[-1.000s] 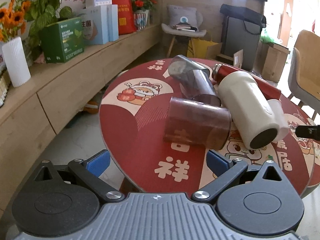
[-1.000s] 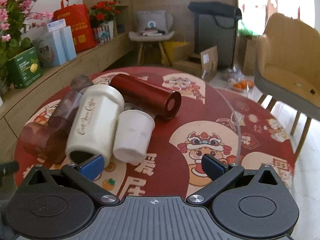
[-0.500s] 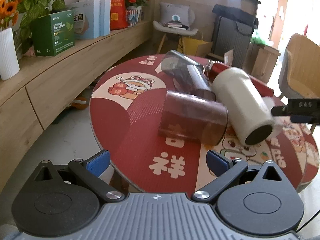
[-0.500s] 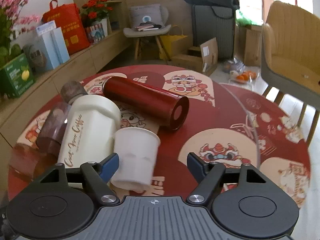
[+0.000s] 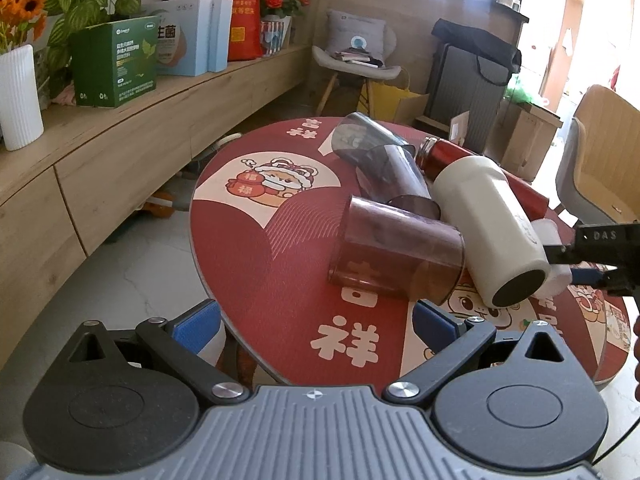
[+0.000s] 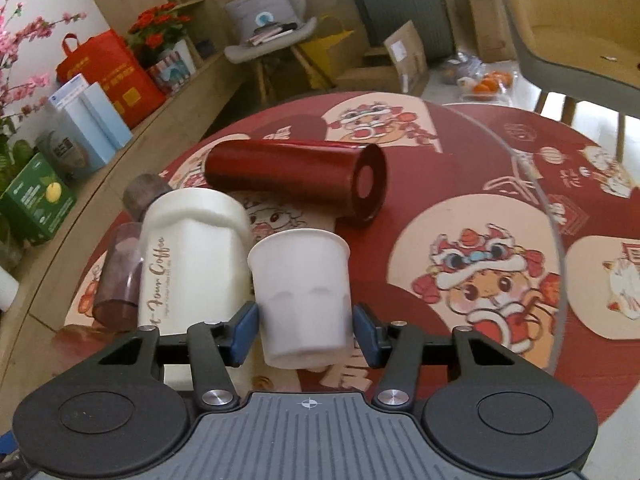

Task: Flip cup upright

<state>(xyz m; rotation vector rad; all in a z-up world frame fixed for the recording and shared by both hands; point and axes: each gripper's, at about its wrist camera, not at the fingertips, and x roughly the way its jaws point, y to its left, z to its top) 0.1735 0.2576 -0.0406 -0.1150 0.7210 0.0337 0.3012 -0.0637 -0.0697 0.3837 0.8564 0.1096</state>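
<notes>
A small white cup (image 6: 304, 296) lies on its side on the round red table (image 6: 460, 168), its mouth pointing away from me. My right gripper (image 6: 306, 330) has its blue pads on both sides of the cup near its base and is shut on it. In the left wrist view the white cup (image 5: 554, 258) is mostly hidden behind a cream tumbler (image 5: 488, 228), with the right gripper's black fingers (image 5: 600, 256) around it. My left gripper (image 5: 314, 326) is open and empty at the table's near edge.
The cream tumbler (image 6: 192, 264), a red flask (image 6: 296, 180) and two tinted clear cups (image 5: 396, 252) (image 5: 380, 160) lie on their sides on the table. A wooden shelf (image 5: 120, 136) with boxes runs along the left. A yellow chair (image 6: 580, 32) stands at the right.
My right gripper moved forward and down over the white cup and closed its jaws on it. My left gripper drew back slightly and stayed open.
</notes>
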